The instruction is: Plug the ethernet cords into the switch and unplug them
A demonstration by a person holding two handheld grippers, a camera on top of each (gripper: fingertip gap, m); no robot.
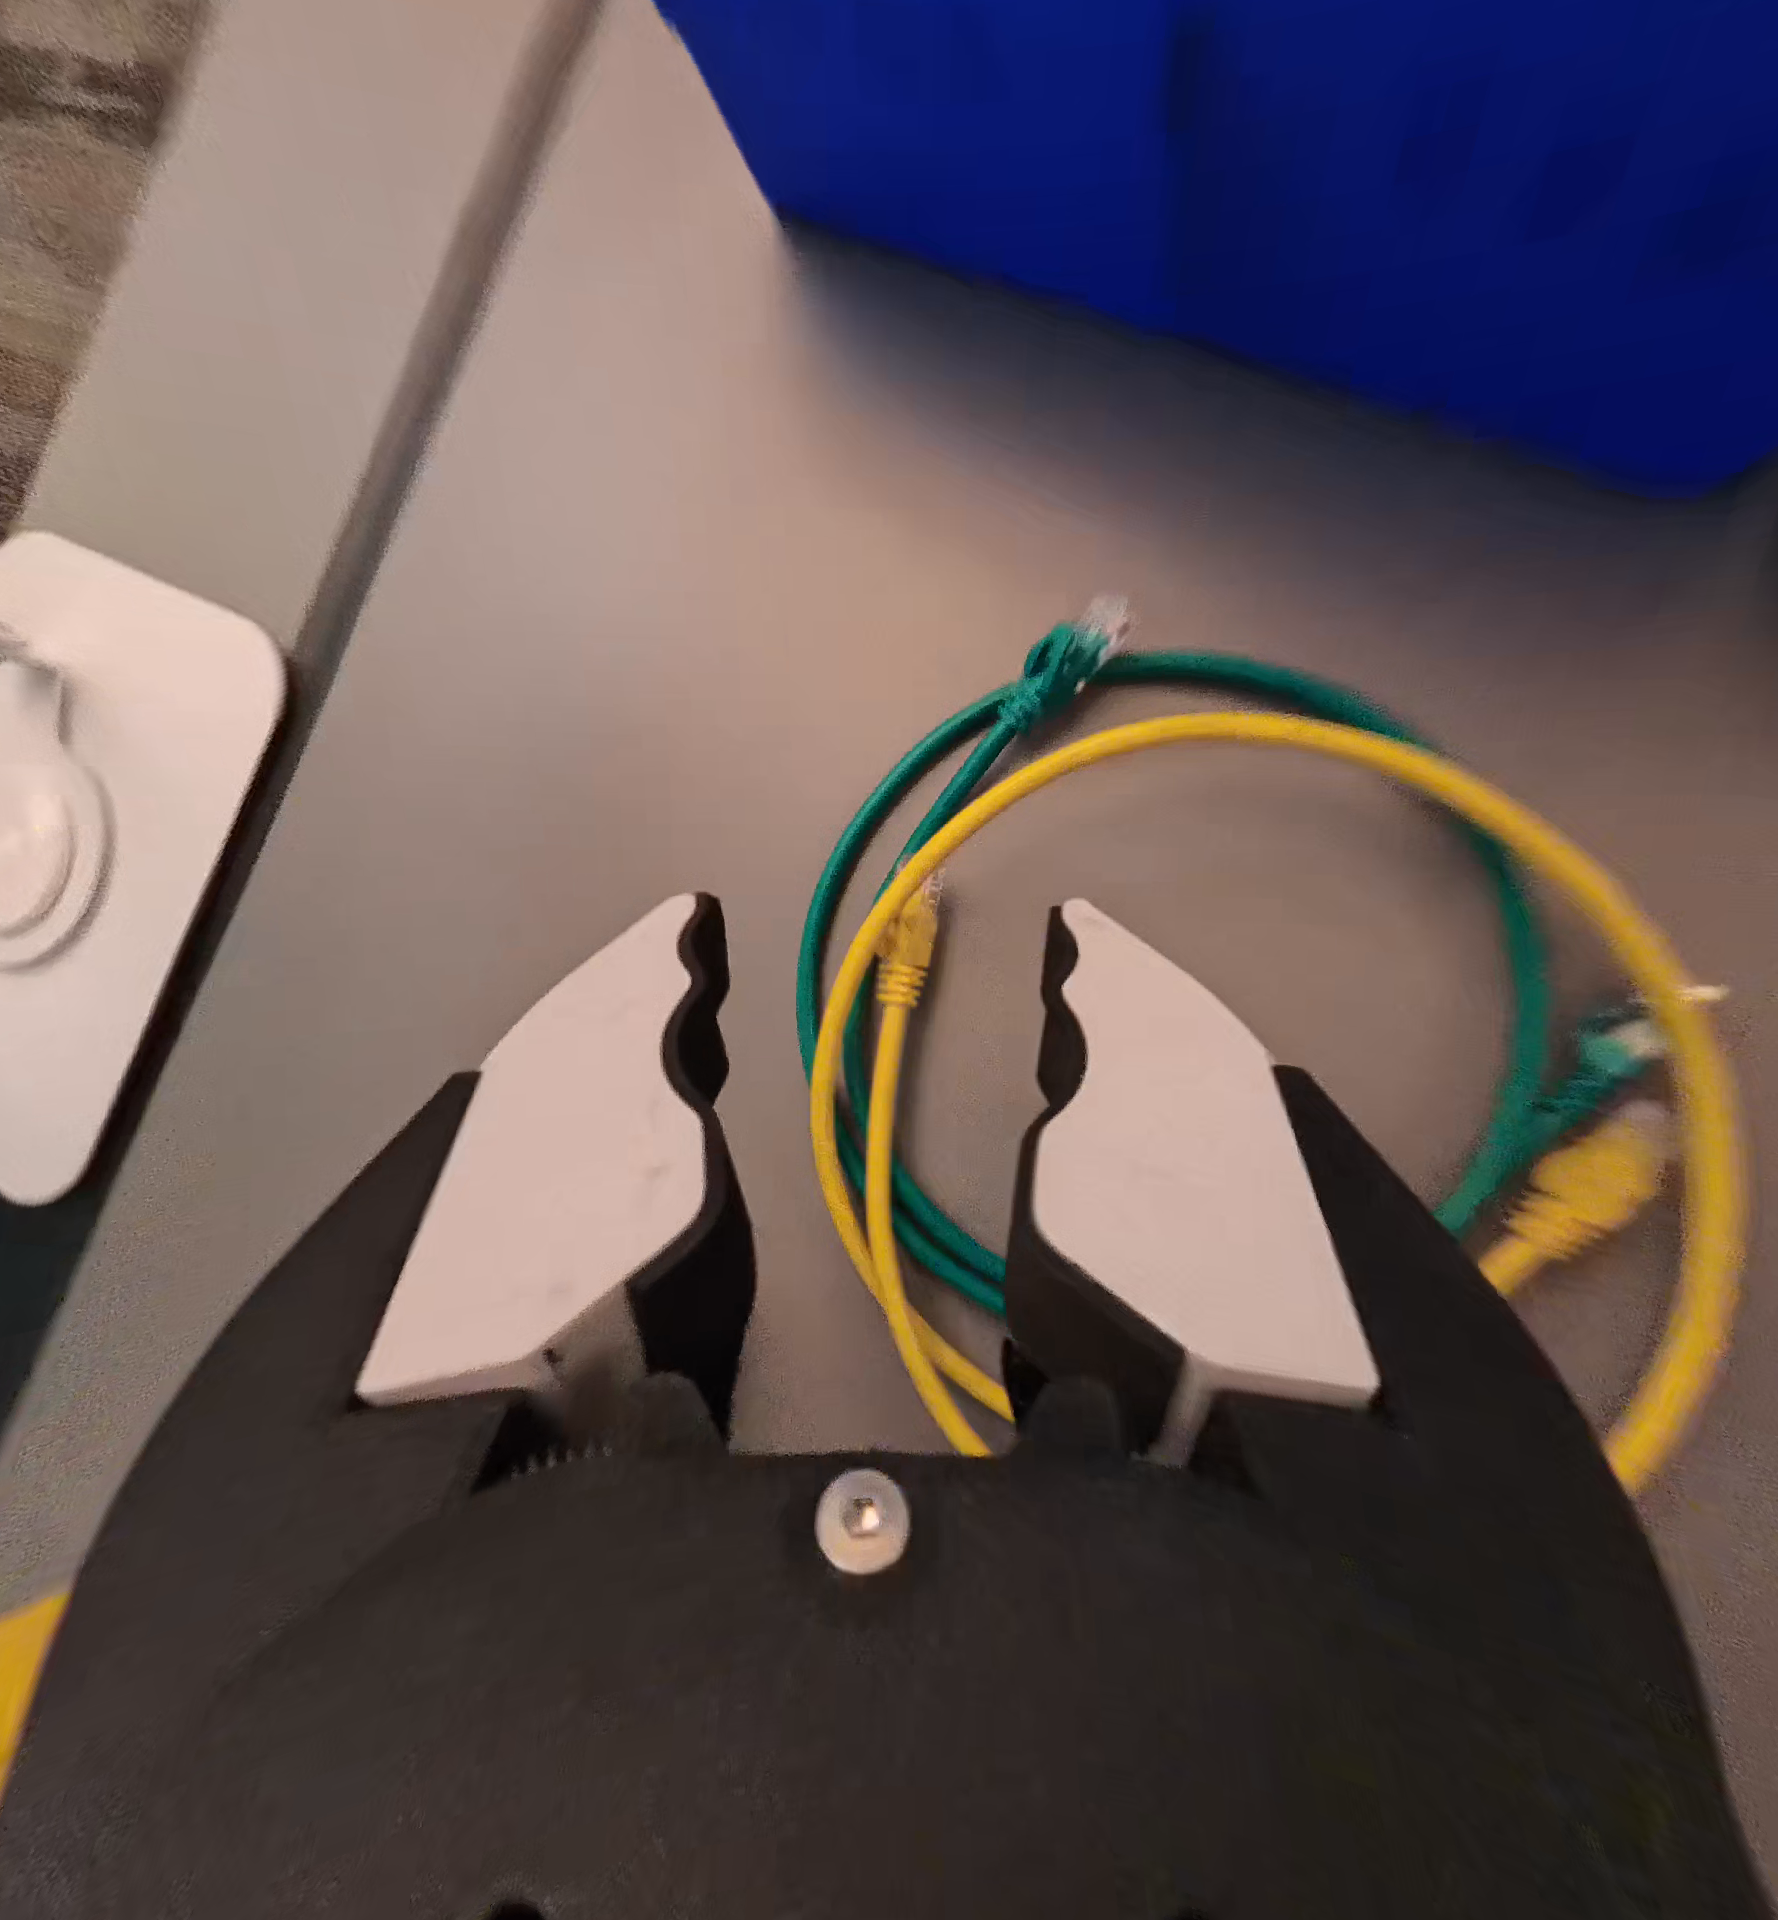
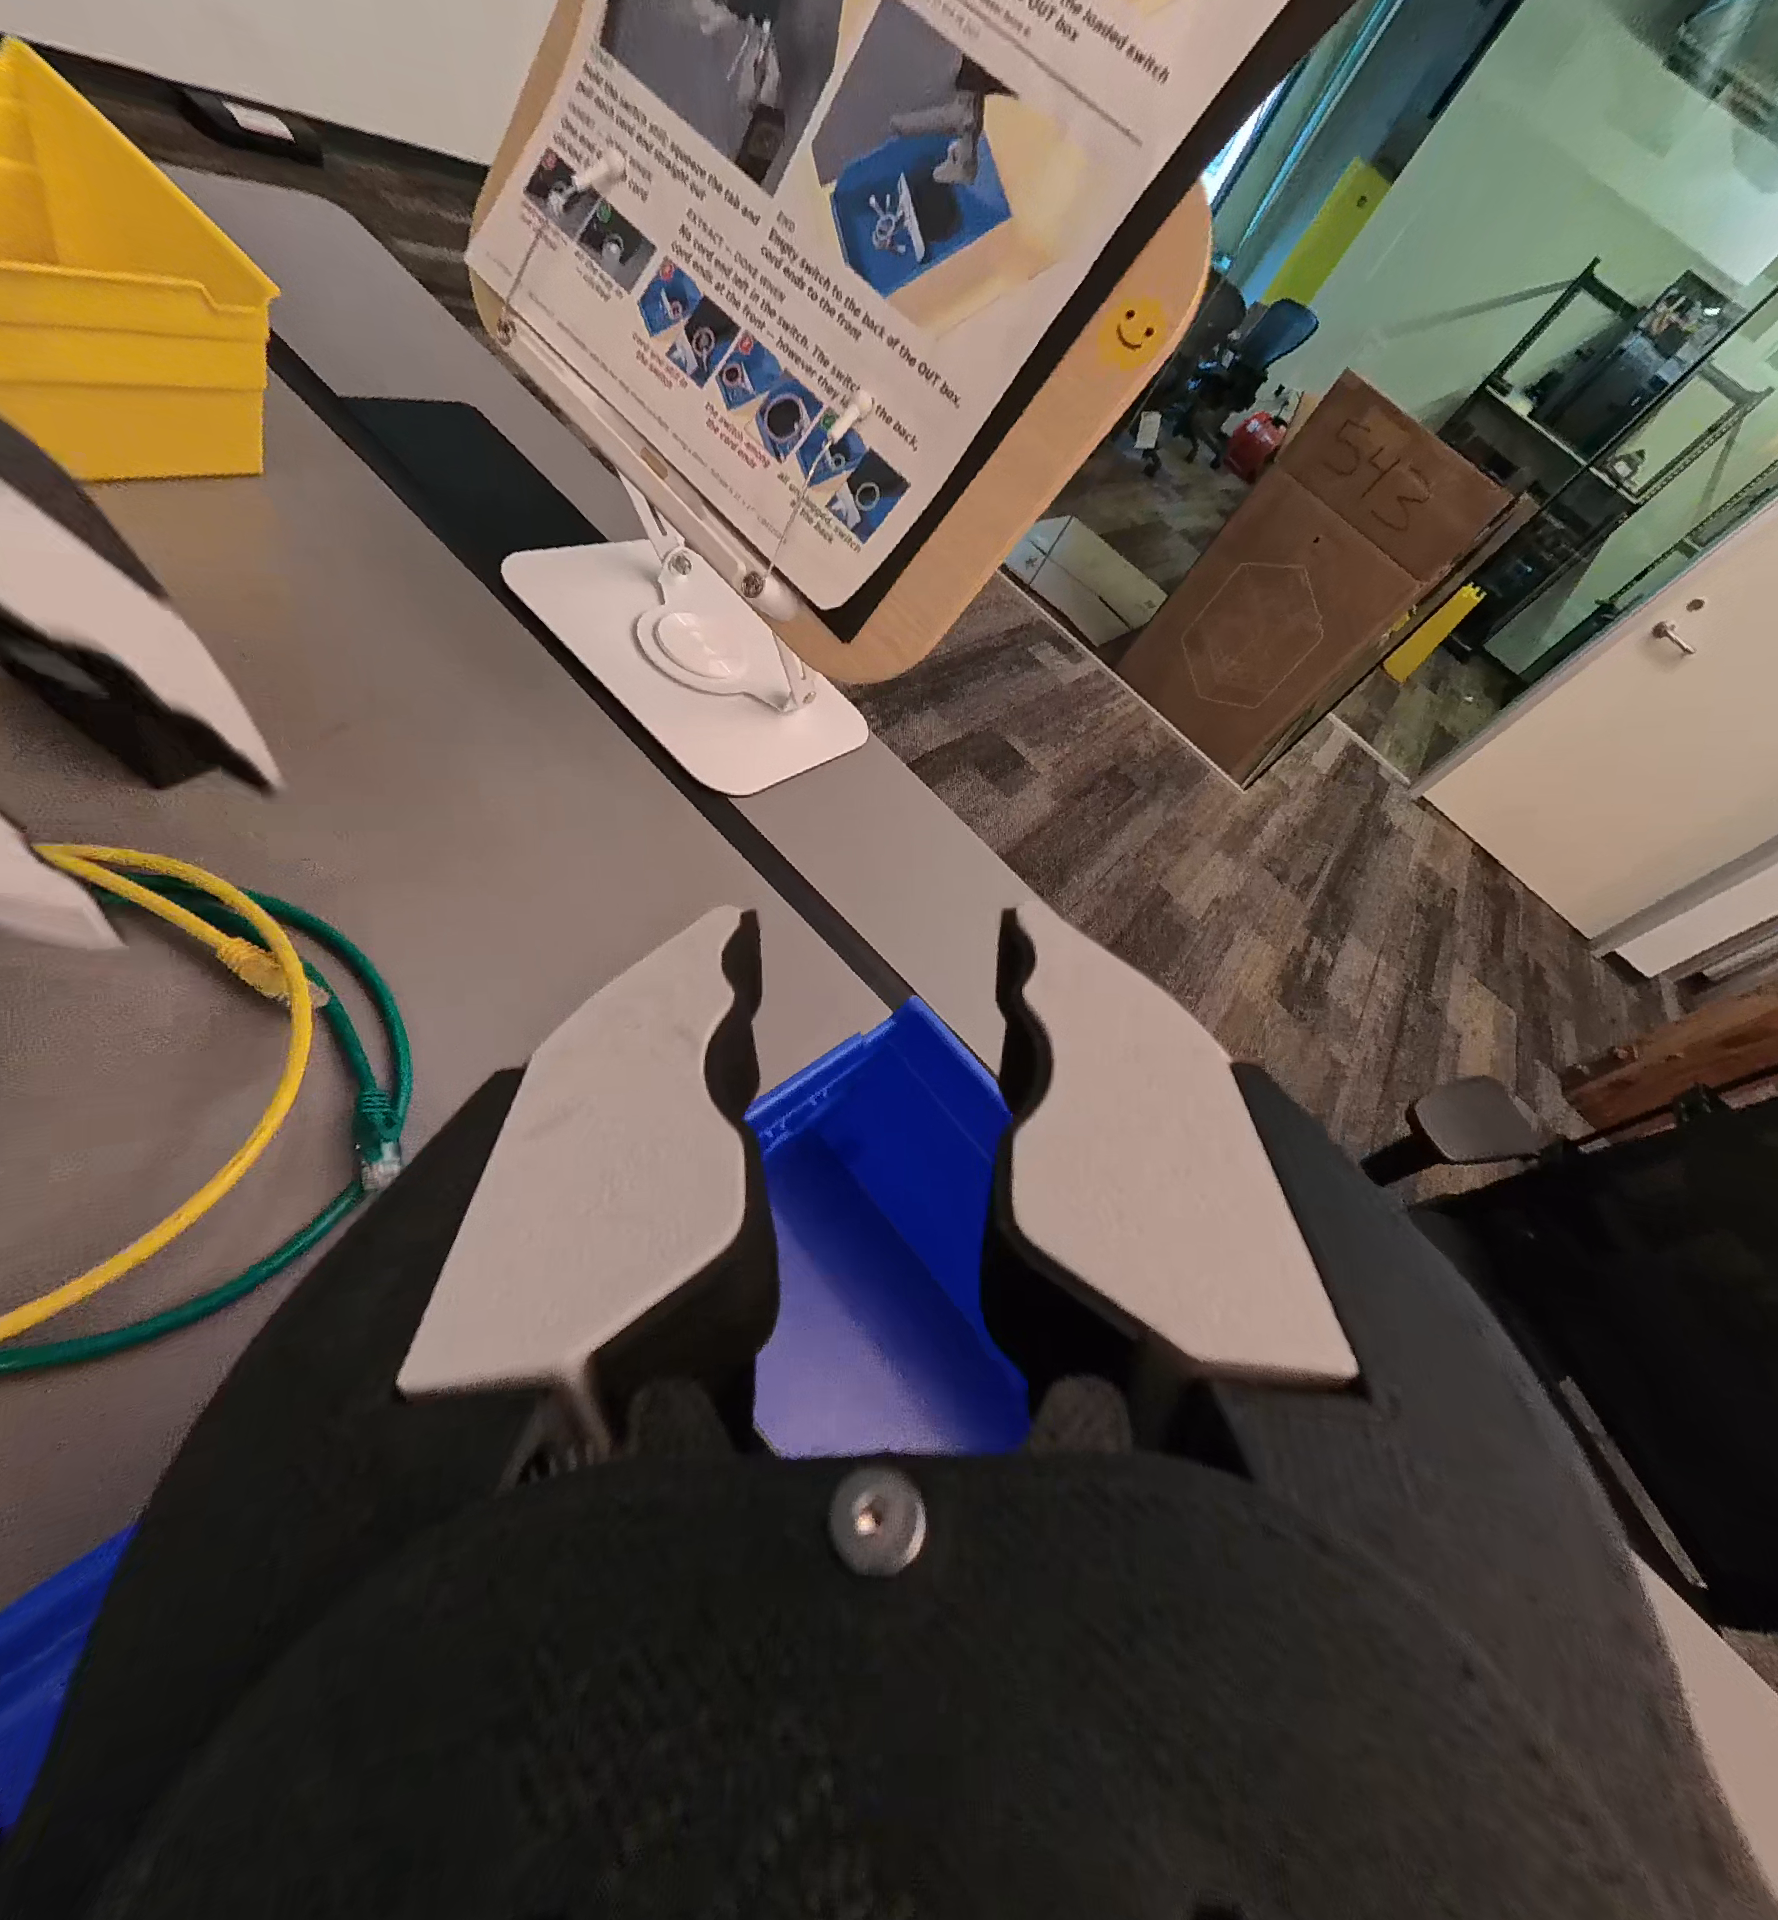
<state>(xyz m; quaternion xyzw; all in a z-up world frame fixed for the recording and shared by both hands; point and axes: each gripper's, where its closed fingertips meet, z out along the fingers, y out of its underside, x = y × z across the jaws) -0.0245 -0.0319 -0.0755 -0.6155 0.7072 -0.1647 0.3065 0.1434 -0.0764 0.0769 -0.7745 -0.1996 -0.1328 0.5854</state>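
A yellow ethernet cord (image 1: 1280,732) and a green ethernet cord (image 1: 1238,665) lie coiled together on the grey table (image 1: 573,540). My left gripper (image 1: 890,914) is open above the coil's left side, with a yellow plug (image 1: 908,945) between its fingers, below them. My right gripper (image 2: 877,925) is open and empty over the corner of a blue bin (image 2: 885,1195). In the right wrist view the cords (image 2: 272,1049) lie to the left, and the left gripper's fingers (image 2: 85,634) show blurred above them. The switch is not in view.
The blue bin (image 1: 1332,187) stands behind the coil. A yellow bin (image 2: 85,281) sits at the table's far left. An instruction board (image 2: 843,260) on a white stand (image 2: 698,665) sits at the table's edge; its base (image 1: 85,852) shows in the left view. Floor lies beyond. My right fingertips sit around 25 centimetres from my left ones.
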